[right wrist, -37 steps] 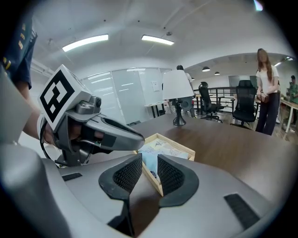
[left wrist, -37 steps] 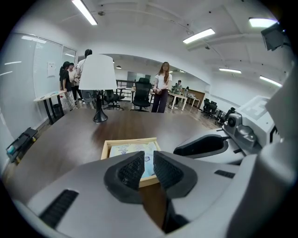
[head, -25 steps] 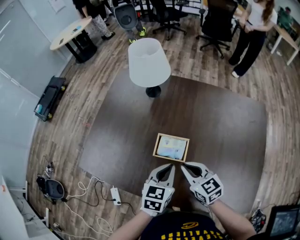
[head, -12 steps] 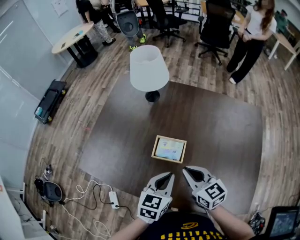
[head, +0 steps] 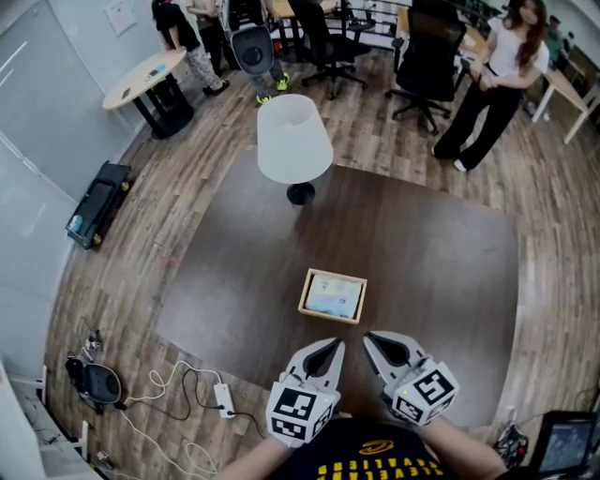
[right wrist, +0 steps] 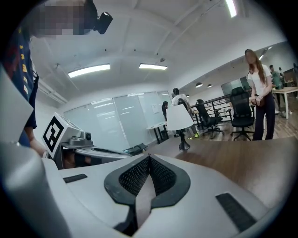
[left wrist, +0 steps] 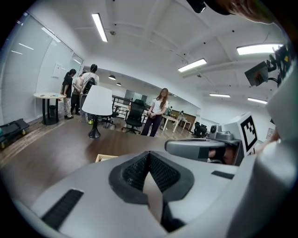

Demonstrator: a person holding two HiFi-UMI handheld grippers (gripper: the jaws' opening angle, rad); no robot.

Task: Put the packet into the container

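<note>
While both pairs of jaws are closed on nothing, left gripper point(head: 330, 346) and right gripper point(head: 374, 339) hover side by side; just ahead of their tips, the pale packet point(head: 334, 297) lies inside the wooden container point(head: 332, 274) on the dark table point(head: 431, 253)

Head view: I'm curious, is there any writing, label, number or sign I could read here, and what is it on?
No text here can be read.
packet in the container: pale print, too blurred to read.
shirt print, yellow on black: cut off at the picture's edge and unreadable.
sheet on the glass wall: too small to read.
left marker cube and right marker cube: black-and-white square patterns, no letters.
</note>
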